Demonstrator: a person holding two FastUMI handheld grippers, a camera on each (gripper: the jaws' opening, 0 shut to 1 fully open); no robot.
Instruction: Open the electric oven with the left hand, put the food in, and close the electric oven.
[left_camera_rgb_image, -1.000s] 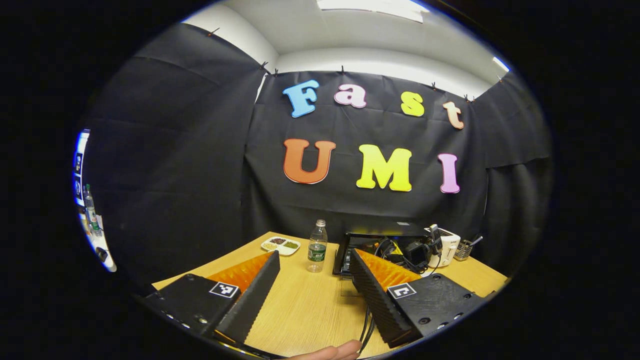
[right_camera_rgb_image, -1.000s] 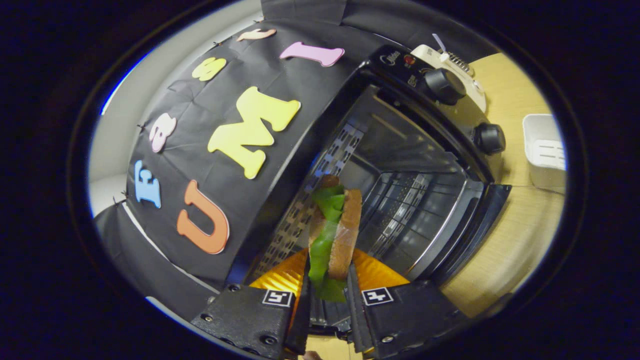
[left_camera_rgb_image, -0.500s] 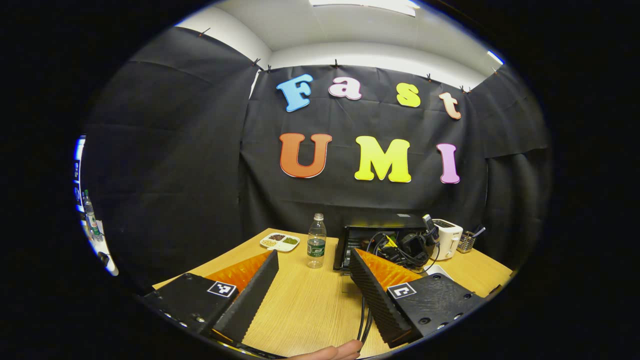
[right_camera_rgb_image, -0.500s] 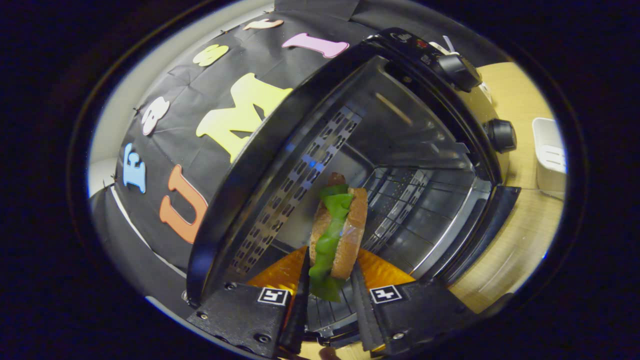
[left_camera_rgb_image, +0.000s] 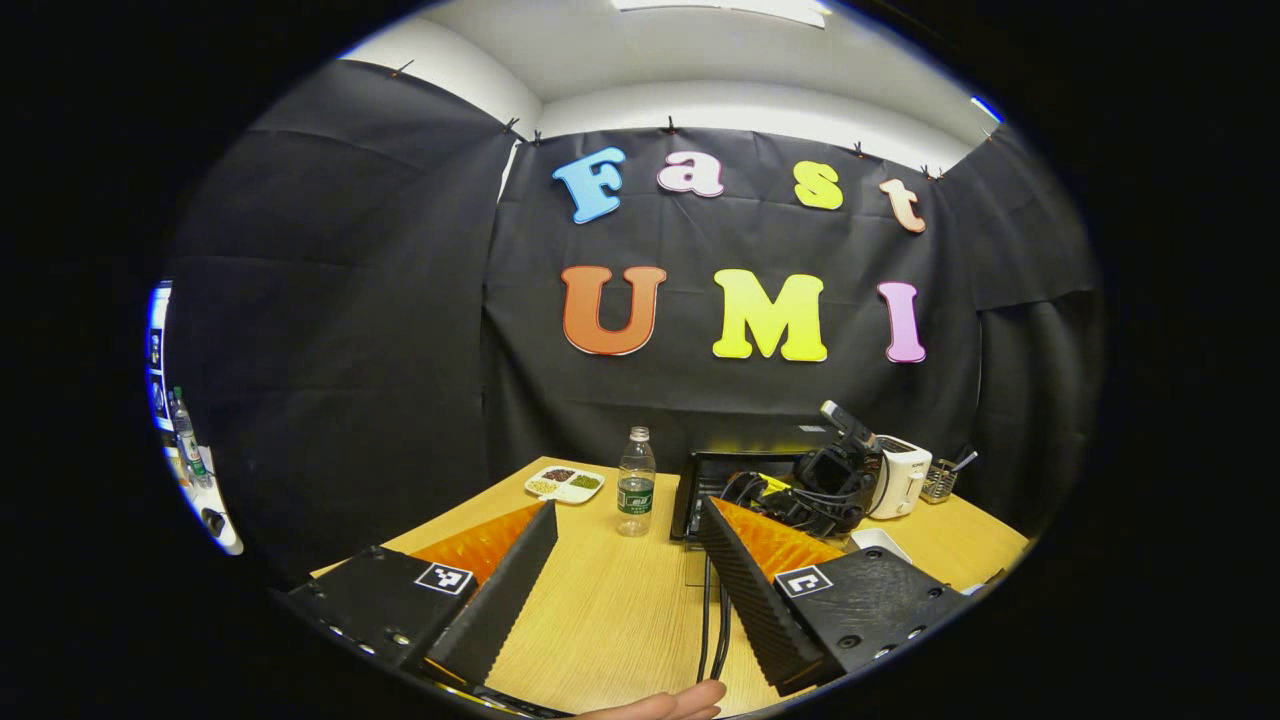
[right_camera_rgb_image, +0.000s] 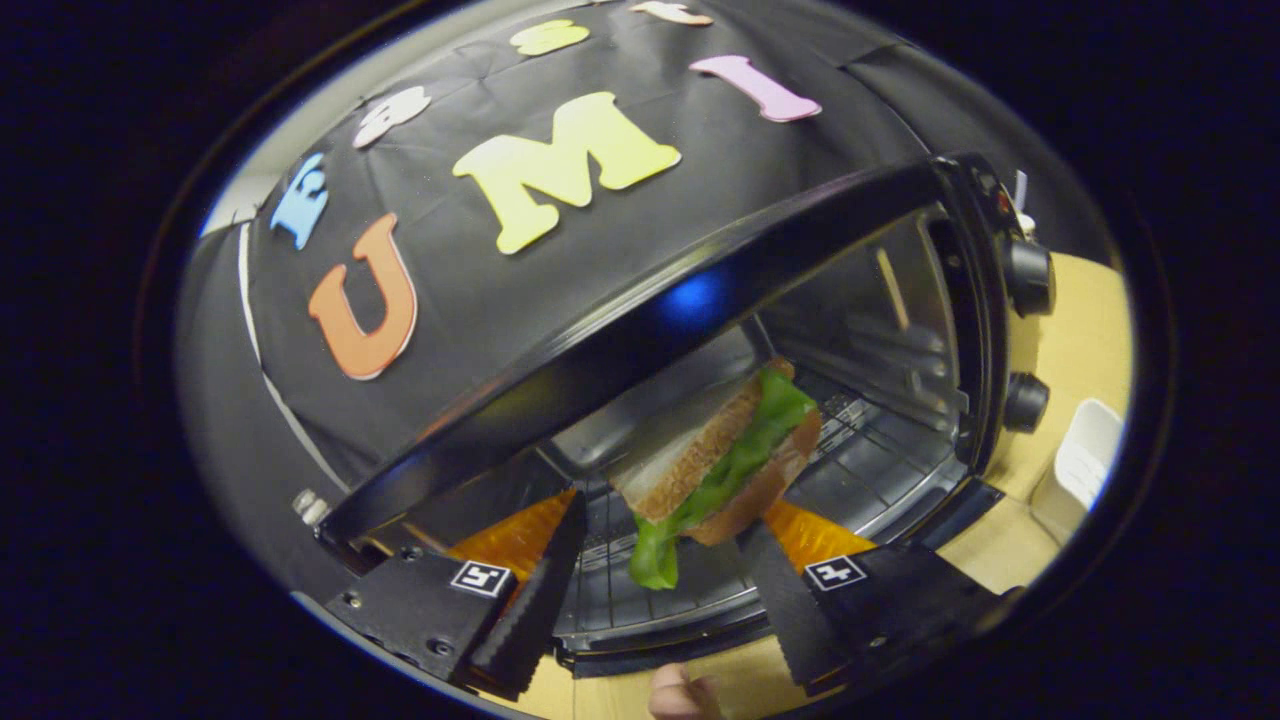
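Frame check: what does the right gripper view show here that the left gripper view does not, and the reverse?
Right gripper view: the sandwich inside the oven, between the spread fingers of the right gripper, plus the oven's knobs. Left gripper view: a water bottle, a divided dish, a white toaster and the open, empty left gripper. Both: the open oven and the wooden table.

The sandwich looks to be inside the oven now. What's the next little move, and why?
Probably draw the right tool straight back out of the black electric oven. Its fingers stand open, the brown-bread sandwich with green lettuce lies free between them over the wire rack, and the oven cannot close around the tool.
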